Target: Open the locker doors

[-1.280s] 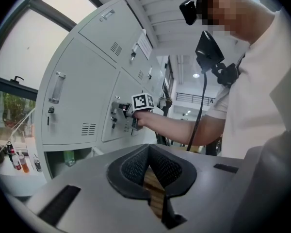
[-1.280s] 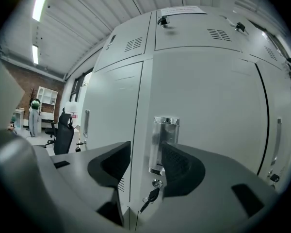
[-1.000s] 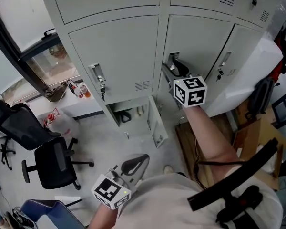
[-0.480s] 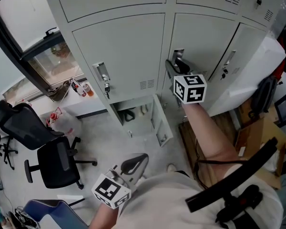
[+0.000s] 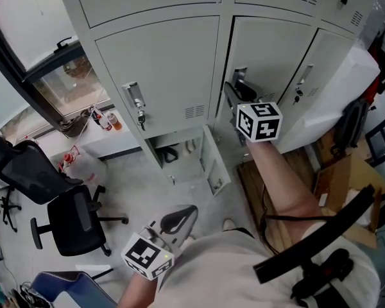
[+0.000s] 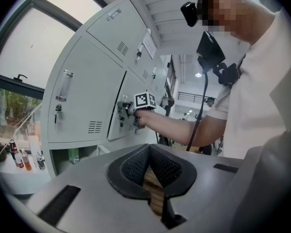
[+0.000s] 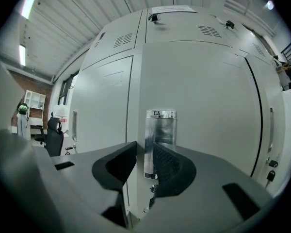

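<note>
Grey lockers [image 5: 167, 69] fill the top of the head view. My right gripper [image 5: 234, 92] points level at the middle locker door [image 5: 269, 50]. That door's chrome handle [image 7: 160, 140] stands upright between the jaws. The jaws have just been closing. The right pad lies against the handle, and a narrow gap shows on the left side. The door looks closed. My left gripper [image 5: 179, 220] hangs low by the person's body, away from the lockers. Its jaws [image 6: 149, 147] are shut with nothing between them.
The left locker door has a handle with a key [image 5: 135, 101]. A small lower locker door [image 5: 215, 162] stands open near the floor. Black office chairs [image 5: 70, 217] stand at the left, bottles [image 5: 109, 119] sit on the window sill, and cardboard [image 5: 346, 178] is at the right.
The right gripper has stayed at the middle door's handle. The left gripper has not moved. Only the head view has shifted slightly.
</note>
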